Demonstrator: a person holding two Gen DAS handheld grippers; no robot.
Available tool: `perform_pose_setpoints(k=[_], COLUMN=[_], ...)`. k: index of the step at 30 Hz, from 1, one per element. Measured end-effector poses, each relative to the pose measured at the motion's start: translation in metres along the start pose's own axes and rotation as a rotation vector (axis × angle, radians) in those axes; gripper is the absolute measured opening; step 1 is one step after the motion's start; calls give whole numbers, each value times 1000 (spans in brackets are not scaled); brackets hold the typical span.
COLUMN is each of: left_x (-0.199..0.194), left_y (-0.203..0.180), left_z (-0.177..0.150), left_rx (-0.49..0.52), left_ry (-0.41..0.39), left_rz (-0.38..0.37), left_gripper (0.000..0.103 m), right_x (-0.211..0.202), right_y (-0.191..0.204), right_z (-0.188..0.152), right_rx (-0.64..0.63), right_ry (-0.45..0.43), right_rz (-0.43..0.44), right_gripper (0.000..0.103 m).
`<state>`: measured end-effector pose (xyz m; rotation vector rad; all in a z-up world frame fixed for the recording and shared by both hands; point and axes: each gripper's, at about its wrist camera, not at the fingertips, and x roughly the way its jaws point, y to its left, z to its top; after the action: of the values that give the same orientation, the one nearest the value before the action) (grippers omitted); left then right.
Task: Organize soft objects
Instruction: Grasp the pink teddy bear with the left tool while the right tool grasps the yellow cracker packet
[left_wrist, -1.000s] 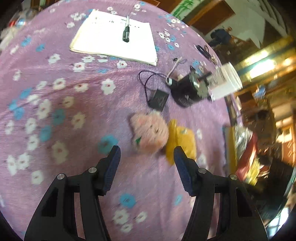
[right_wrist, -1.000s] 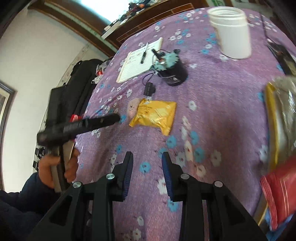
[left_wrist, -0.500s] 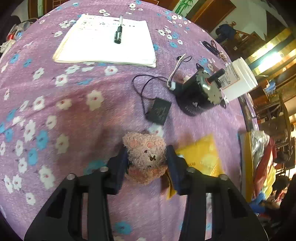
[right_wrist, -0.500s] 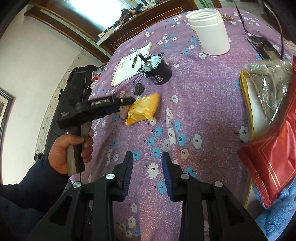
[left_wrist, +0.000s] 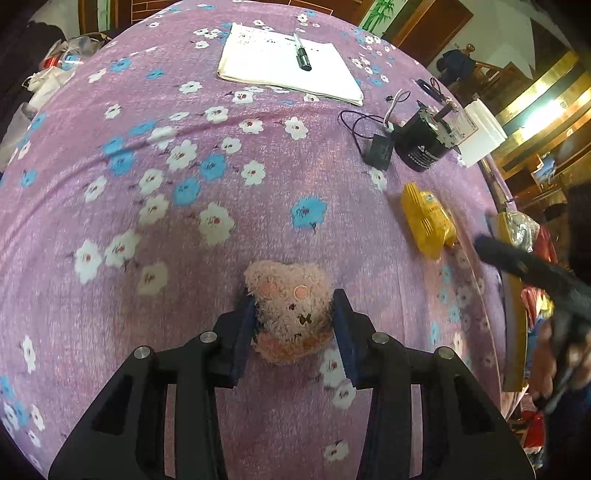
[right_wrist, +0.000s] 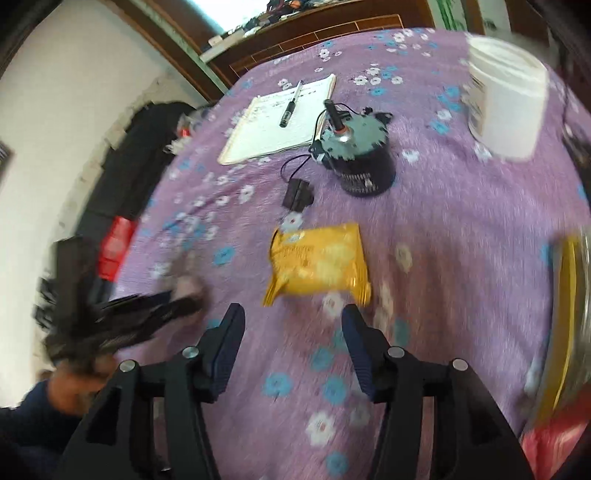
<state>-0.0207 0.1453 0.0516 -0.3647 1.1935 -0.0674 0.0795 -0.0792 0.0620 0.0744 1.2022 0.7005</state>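
Observation:
A pink plush toy (left_wrist: 286, 280) sits between the fingers of my left gripper (left_wrist: 291, 295), which is shut on it just over the purple flowered cloth (left_wrist: 184, 229). In the right wrist view this gripper and the plush (right_wrist: 190, 286) show as a blur at the left. A yellow packet (right_wrist: 317, 262) lies flat on the cloth just beyond my right gripper (right_wrist: 293, 312). Its jaws are opening, with nothing between them. The same packet (left_wrist: 426, 221) shows at the right of the left wrist view.
A notebook (left_wrist: 288, 70) with a pen (left_wrist: 303, 55) lies at the far side. A black motor (right_wrist: 360, 162), a small black box on a wire (right_wrist: 297, 194) and a white jar (right_wrist: 506, 107) stand beyond the packet. Bags (left_wrist: 517, 229) crowd the table's right edge.
The left gripper closed on the pink plush and carried it away from the yellow packet. The right gripper moved in toward the packet and its jaws spread apart.

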Motion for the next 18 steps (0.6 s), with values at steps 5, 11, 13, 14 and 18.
perform_pose_setpoints(k=[5,11,13,14,18], left_x=[-2,3,4,5,7], left_y=[-3,-5,-6,-8,-13], left_z=[-5,-3,-2,-1,-1], left_rx=[32,53,60,64,102], left_ry=[-2,3,-4,-6,-32], left_rz=[14,21,21,23,45], left_gripper=[40,40,40,40,40], right_x=[27,51,52,52,41], right_y=[5,1,3,6,9], right_z=[17,21,18,17,11], right_rx=[-23,-27,-33,-45,-26], right_ry=[25,59,48,47,4], right_rz=[-86,-151,-155,-169,-151], right_gripper=[58,74,75,74,56])
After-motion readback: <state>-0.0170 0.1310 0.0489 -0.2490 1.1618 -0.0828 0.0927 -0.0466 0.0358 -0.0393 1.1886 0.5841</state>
